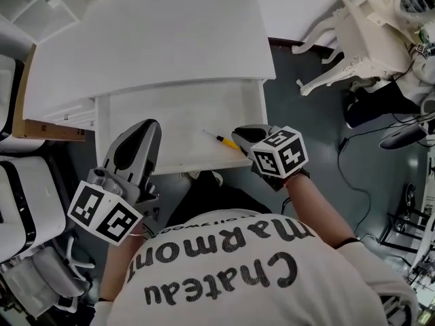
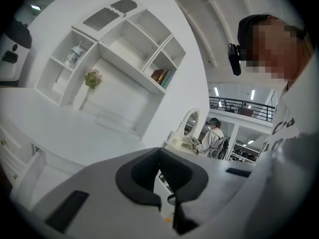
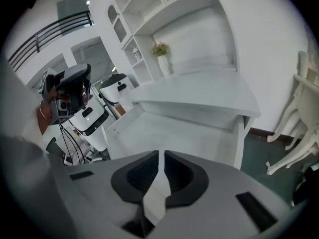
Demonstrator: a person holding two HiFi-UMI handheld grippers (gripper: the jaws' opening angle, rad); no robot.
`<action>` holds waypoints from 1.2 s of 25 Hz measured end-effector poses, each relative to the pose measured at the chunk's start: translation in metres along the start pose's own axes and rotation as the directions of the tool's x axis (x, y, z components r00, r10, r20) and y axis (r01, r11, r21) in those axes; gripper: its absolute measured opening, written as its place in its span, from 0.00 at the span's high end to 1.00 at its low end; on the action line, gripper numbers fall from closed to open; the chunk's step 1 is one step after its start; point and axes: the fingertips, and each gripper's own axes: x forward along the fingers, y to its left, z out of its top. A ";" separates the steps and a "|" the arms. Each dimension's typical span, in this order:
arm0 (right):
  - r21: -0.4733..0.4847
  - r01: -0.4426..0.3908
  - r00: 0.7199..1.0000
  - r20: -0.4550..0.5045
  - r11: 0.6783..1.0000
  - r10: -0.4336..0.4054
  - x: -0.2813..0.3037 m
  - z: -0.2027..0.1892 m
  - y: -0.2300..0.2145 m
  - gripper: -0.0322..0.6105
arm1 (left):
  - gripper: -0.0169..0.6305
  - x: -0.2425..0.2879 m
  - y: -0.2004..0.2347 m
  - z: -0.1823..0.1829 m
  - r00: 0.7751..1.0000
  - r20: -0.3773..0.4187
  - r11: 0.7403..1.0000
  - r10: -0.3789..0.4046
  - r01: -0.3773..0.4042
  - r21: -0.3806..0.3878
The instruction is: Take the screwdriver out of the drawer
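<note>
The desk's drawer (image 1: pixel 170 114) stands pulled out toward me. A screwdriver (image 1: pixel 226 141) with a yellow handle lies on its floor near the front right corner, tip pointing left and away. My right gripper (image 1: pixel 239 134) hovers at the handle's near end, beside or just over it; in the right gripper view its jaws (image 3: pixel 160 154) meet on a thin slit with only white drawer showing through. My left gripper (image 1: pixel 151 125) is over the drawer's front left part, jaws shut and empty (image 2: pixel 159 151). A small orange speck (image 2: pixel 167 219) shows below them.
The white desk top (image 1: pixel 149 39) lies beyond the drawer, with a shelf unit (image 2: pixel 124 49) behind it. An ornate white chair (image 1: pixel 367 32) stands at the right, white office chairs (image 1: pixel 17 202) at the left. Cables (image 1: pixel 380 155) trail on the dark floor at right.
</note>
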 end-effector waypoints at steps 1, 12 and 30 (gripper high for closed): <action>-0.011 -0.009 0.999 -0.030 1.000 0.009 0.007 -0.002 -0.002 0.89 | 0.94 0.001 0.004 -0.002 1.000 -0.004 1.000 0.006 -0.006 -0.007; -0.170 -0.084 0.953 -0.301 0.982 0.029 0.065 -0.023 -0.007 0.89 | 0.94 -0.010 0.054 -0.007 0.996 -0.010 0.994 0.090 -0.091 -0.062; -0.245 -0.113 0.841 -0.540 0.963 -0.038 0.098 -0.072 -0.022 0.75 | 0.94 -0.056 0.088 -0.030 0.979 0.009 0.970 0.205 -0.202 -0.134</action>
